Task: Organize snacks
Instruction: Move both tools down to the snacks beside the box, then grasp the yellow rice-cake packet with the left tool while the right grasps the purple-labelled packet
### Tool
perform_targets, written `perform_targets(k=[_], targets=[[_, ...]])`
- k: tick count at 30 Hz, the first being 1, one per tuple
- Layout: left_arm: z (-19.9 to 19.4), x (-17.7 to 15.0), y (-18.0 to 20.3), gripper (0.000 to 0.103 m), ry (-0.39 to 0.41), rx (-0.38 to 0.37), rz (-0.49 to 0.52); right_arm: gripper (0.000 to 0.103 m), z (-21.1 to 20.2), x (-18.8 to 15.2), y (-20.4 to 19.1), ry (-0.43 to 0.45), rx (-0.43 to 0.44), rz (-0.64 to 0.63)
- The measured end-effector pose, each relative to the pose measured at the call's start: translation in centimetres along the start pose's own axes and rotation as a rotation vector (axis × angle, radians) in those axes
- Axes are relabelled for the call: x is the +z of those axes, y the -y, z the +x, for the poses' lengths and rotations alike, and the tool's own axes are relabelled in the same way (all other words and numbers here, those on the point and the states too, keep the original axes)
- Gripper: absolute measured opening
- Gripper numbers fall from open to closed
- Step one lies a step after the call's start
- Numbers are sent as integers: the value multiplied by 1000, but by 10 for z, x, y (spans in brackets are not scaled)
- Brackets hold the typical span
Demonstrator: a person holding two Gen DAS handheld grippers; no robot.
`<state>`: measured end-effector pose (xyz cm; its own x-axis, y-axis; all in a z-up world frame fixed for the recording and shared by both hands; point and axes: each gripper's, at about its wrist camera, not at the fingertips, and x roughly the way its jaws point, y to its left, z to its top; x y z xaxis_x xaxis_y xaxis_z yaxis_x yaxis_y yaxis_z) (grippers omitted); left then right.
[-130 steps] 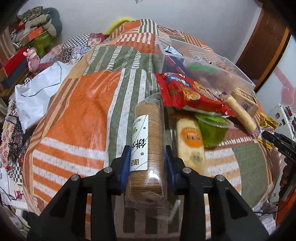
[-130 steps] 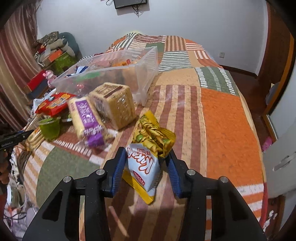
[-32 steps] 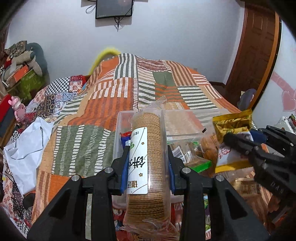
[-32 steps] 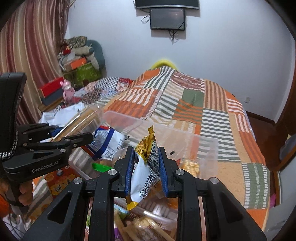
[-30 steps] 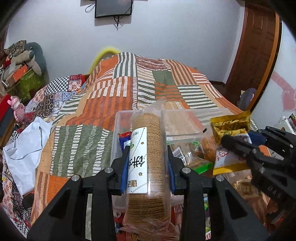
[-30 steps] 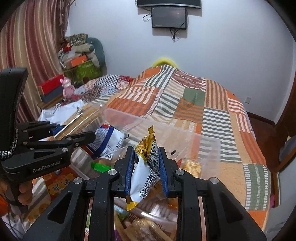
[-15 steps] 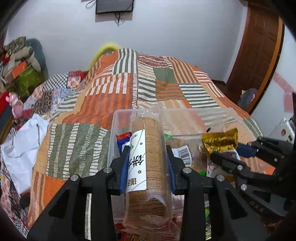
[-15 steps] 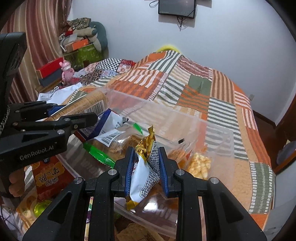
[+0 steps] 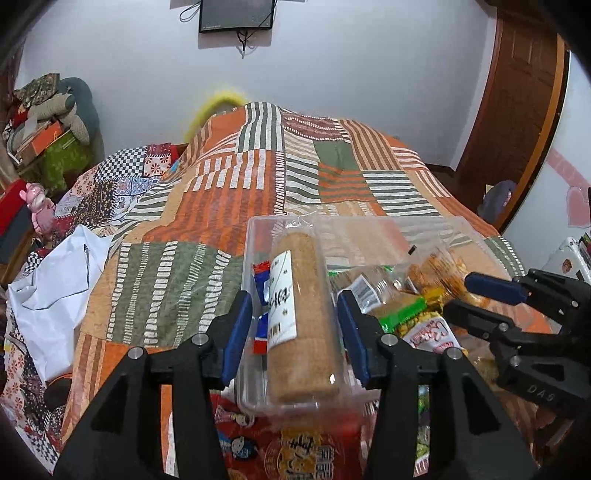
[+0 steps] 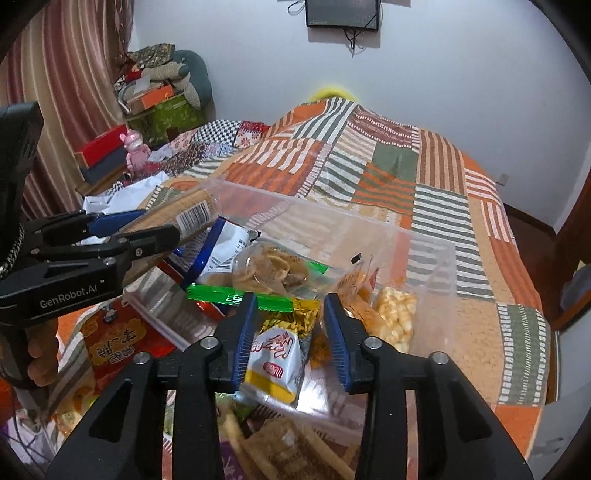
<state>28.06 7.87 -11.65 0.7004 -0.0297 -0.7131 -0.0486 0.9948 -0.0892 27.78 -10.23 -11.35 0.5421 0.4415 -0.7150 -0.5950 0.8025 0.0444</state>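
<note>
Over a clear bin on a bed, I hold both grippers nose-down at a slant. The left gripper has its jaws opening; the biscuit roll lies between them with a gap on each side, its near end resting on the bin's near wall, the rest inside. The right gripper is opening too. The small white-and-yellow packet sits between its jaws, seemingly touching only the left pad, and lies in the bin's near end.

I judge the task well along. The bin already holds several bags: a green-edged bag of fried rings, a blue-and-white bag, orange crisps and pale puffs. These two snacks look just released into it. Still outside, below the near wall, I see a red packet and some wrapped sticks that remain to be packed.

The bed wears a patchwork quilt in orange, green and cream stripes. A dark screen hangs on the white wall beyond. Striped curtains and piled boxes stand to the left, a wooden door to the right.
</note>
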Motion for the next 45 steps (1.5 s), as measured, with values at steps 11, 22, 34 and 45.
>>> perform_targets(k=[11,22,34,45], targets=[[-41,-24,-8,78,-21,-1,-20,47,-42,-14,-6,62,10,5],[-64,-73,-14,83,-78,34,-27,51,-56,-57,-19,52,65,31],[-62,-125,-19,83,-173,39,-58,51,-29,-93,-19,-43,86,51],[-63,-143,-10,83,-197,-42,-81,46,-30,-104,-25,-51,73,40]])
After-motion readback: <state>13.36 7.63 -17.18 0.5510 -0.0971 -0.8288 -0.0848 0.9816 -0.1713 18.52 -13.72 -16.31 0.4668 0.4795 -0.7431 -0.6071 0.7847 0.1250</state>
